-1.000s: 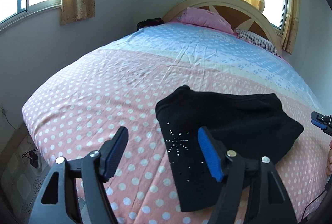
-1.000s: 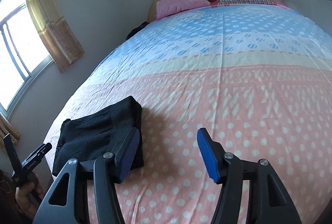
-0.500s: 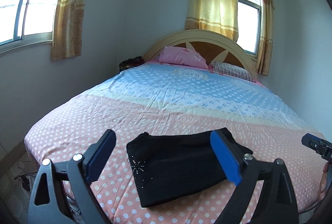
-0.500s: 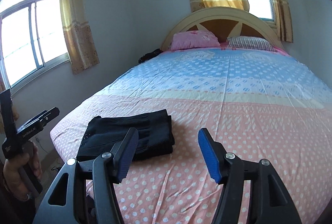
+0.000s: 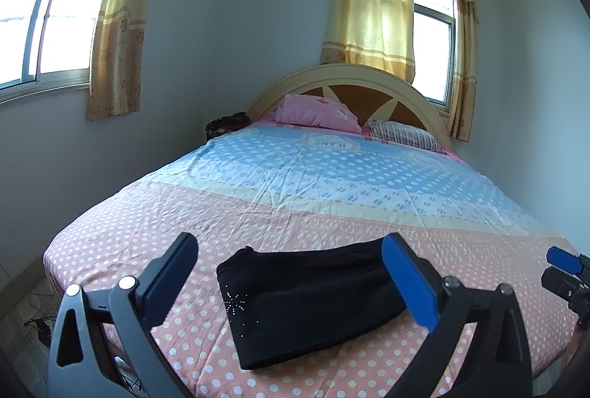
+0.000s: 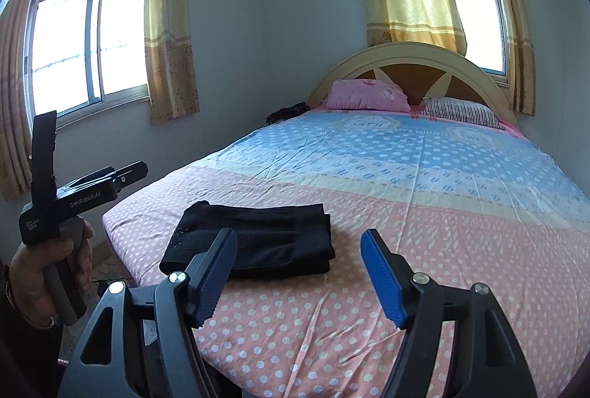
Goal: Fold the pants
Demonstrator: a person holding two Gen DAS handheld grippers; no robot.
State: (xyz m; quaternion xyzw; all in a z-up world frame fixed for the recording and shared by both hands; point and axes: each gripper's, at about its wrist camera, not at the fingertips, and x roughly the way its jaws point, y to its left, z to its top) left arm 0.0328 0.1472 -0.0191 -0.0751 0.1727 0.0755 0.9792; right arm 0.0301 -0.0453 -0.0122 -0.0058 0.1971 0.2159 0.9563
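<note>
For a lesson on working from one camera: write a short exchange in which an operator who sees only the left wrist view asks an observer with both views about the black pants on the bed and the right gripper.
Operator: In the left wrist view, the black pants look folded. What does their right-hand edge look like?
Observer: The right wrist view shows several layers stacked at that edge, lying flat on the bed.
Operator: I see only a tip of the right gripper. Is it holding anything?
Observer: No. Its jaws have just been opening, with nothing between them, and it is clear of the pants.
</note>
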